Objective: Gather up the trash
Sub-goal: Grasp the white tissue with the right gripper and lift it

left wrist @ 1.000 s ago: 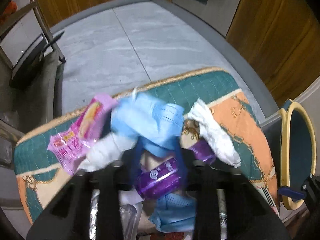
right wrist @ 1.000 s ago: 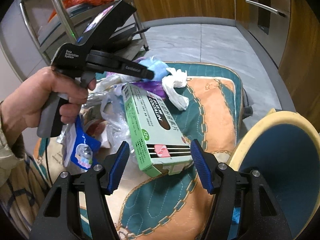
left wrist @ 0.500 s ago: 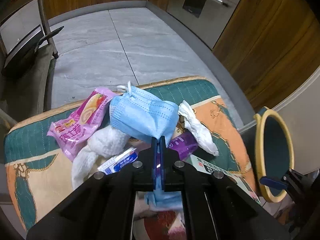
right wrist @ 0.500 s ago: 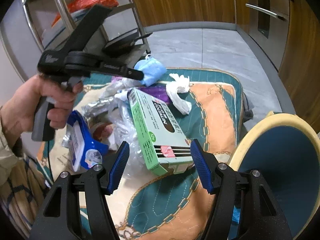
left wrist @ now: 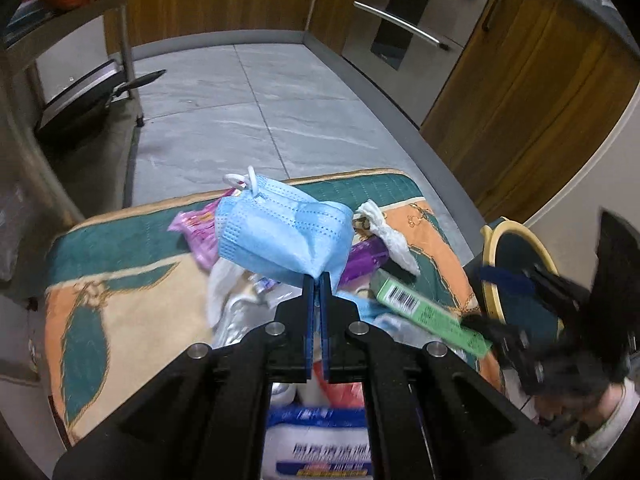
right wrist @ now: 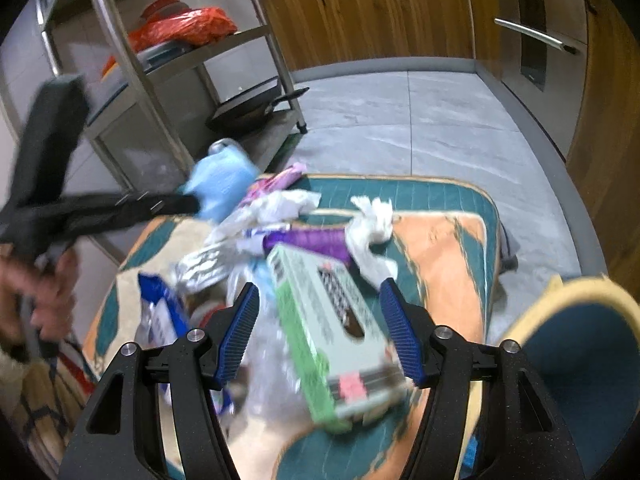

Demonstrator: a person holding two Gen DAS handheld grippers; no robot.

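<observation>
My left gripper (left wrist: 319, 280) is shut on a blue face mask (left wrist: 280, 232) and holds it up above a pile of trash on a patterned cushion (left wrist: 120, 288). The mask shows in the right wrist view (right wrist: 220, 184) too, at the tip of the left gripper (right wrist: 192, 204). My right gripper (right wrist: 320, 328) is open, its fingers on either side of a green box (right wrist: 332, 332) that lies on the pile. The box also shows in the left wrist view (left wrist: 424, 316). A purple wrapper (right wrist: 308, 240), a white tissue (right wrist: 372, 232) and a pink packet (left wrist: 196, 228) lie in the pile.
A blue bin with a yellow rim (right wrist: 576, 360) stands to the right of the cushion; it also shows in the left wrist view (left wrist: 516, 264). A metal shelf rack (right wrist: 160, 80) with a pan stands at the back left. Grey tiled floor (left wrist: 256, 120) lies beyond.
My left gripper shut on the blue mask and lifted it up off the pile. My right gripper stayed open around the green box and moved in a little.
</observation>
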